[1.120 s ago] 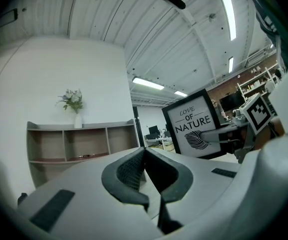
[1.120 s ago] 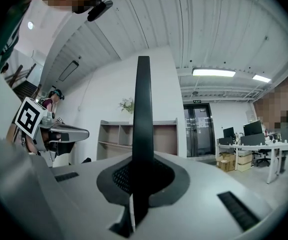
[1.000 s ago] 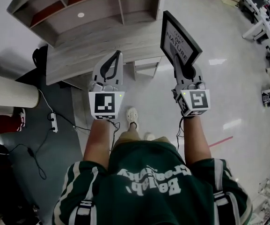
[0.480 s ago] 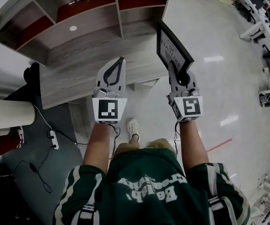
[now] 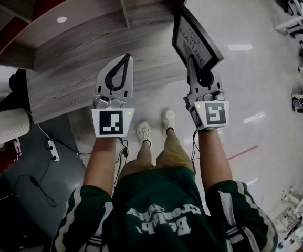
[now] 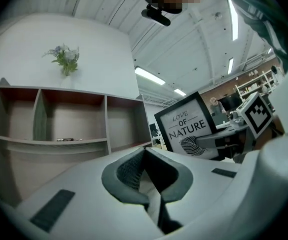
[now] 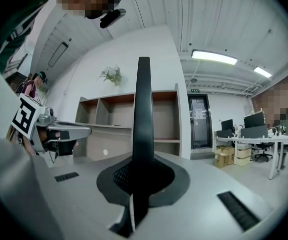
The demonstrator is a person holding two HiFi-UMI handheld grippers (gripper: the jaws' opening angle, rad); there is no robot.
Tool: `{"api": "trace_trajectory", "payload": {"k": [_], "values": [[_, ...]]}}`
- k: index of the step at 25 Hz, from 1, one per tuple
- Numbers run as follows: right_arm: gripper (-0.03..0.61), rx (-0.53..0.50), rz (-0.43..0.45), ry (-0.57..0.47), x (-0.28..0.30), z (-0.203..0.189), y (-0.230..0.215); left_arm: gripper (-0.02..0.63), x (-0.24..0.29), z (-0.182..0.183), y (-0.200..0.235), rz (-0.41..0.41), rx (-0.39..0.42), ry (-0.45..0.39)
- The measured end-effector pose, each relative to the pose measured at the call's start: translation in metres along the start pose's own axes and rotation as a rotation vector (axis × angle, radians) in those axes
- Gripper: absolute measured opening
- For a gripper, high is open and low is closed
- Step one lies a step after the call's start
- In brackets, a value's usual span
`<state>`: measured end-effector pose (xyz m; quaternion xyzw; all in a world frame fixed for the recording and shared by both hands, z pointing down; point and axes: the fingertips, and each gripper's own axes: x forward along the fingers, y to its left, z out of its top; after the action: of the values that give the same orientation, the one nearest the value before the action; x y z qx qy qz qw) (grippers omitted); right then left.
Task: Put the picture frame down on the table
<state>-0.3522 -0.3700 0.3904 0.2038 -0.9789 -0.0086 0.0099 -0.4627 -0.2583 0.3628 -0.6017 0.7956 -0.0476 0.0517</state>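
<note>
A wood-grain table [image 5: 77,62] backed by open shelving lies ahead. The picture frame [image 5: 193,33] is held aloft near its right end, pinched at its bottom edge by the fingers of the right gripper [image 5: 194,66]. The left gripper [image 5: 125,59] has its fingers pressed together (empty, no support), so the frame may pivot in that narrow hold or, if let go early, miss the table edge.

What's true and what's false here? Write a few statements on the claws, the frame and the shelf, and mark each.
1. The right claw is shut on the picture frame. True.
2. The picture frame lies flat on the table. False: the right claw holds it upright in the air, off the table.
3. The left claw grips a corner of the picture frame. False: it is shut on nothing, well apart from the frame.
4. Flowers stand on top of the shelf unit. True.
5. The frame's print reads "LOVE OF NATURE". True.
</note>
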Motion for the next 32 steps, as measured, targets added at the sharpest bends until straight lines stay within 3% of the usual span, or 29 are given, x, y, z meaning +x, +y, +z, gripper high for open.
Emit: {"api": "trace_trajectory", "payload": {"k": [7,9,20,25,29,32], "values": [[0.038,0.048,0.060,0.070,0.048,-0.094,-0.075,0.018,0.091,-0.069,-0.031,0.020,0.013,0.047],[0.038,0.058,0.069,0.104,0.065,-0.126,-0.082,0.018,0.110,-0.093,-0.027,0.025,0.002,0.045],[0.038,0.060,0.132,0.084,0.143,-0.248,-0.121,0.018,0.179,-0.225,-0.031,0.050,-0.016,0.113],[0.038,0.063,0.138,0.089,0.168,-0.285,-0.126,0.018,0.195,-0.257,-0.032,0.042,0.012,0.114],[0.038,0.084,0.135,0.162,0.176,-0.319,-0.127,0.018,0.202,-0.273,-0.036,0.056,0.000,0.101],[0.038,0.062,0.154,0.152,0.179,-0.330,-0.126,0.018,0.200,-0.282,-0.040,0.057,-0.012,0.107]]}}
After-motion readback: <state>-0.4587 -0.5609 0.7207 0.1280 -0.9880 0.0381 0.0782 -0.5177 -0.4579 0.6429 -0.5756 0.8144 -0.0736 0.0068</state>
